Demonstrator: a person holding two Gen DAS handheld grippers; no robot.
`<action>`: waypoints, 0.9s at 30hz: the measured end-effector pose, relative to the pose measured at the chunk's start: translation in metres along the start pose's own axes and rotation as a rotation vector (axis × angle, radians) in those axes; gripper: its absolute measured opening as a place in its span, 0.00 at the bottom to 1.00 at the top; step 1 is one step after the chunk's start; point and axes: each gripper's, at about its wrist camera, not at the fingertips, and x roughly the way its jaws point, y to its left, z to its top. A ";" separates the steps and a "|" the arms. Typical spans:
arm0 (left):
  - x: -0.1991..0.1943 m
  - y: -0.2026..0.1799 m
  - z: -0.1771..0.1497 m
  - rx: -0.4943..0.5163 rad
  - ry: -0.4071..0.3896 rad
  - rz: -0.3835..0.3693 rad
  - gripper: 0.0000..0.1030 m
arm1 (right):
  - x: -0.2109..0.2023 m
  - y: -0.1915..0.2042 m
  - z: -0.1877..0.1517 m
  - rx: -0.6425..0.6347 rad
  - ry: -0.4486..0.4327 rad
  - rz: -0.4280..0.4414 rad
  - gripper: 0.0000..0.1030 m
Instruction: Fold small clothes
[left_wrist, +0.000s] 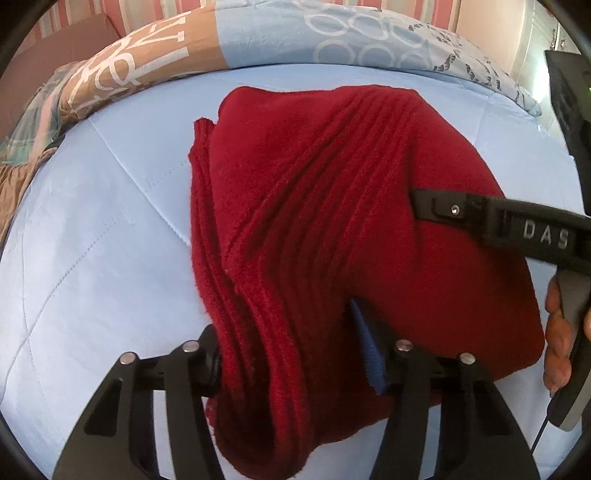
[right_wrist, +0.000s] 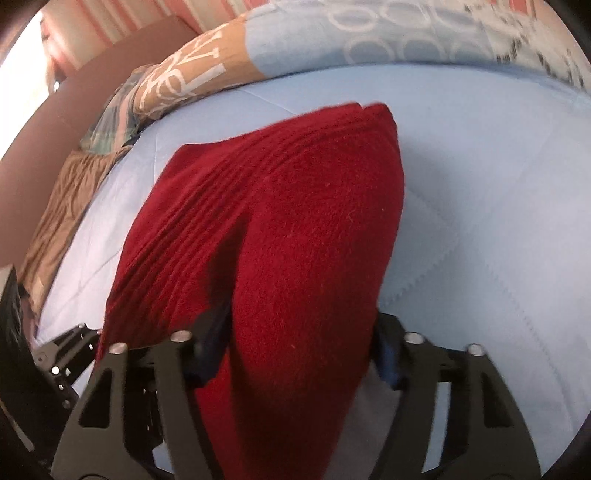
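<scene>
My left gripper (left_wrist: 295, 365) is clamped on a bunched edge of the red knit garment (left_wrist: 332, 206), with the cloth pinched between its two fingers and a fold hanging below them. My right gripper (right_wrist: 295, 354) also has the same garment (right_wrist: 266, 229) gathered between its fingers, gripping the near edge; in the left wrist view its black body reaches in from the right, over the cloth.

The garment lies on the light blue bed cover (left_wrist: 92, 240), its far part resting there while the near edge is raised in my two grips. I judge the fold as under way, not finished: the far left edge shows several stacked layers, so some doubling seems already made, but the piece is rumpled and ribbed with creases rather than flat. What is left, I think, is to carry this held edge over, lay it down and smooth the bundle.

By count: one red garment, two grippers, one patterned pillow or duvet (left_wrist: 258, 33) along the far side of the bed. I see no other small clothes waiting.
</scene>
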 end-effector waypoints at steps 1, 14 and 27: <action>-0.003 0.000 -0.002 0.000 -0.004 0.002 0.47 | -0.002 0.002 -0.001 -0.014 -0.013 -0.005 0.53; -0.053 -0.042 -0.001 0.032 -0.056 -0.016 0.30 | -0.069 -0.003 -0.015 -0.088 -0.123 -0.013 0.47; -0.103 -0.179 -0.095 0.109 -0.021 -0.037 0.30 | -0.156 -0.090 -0.140 -0.029 -0.048 -0.018 0.48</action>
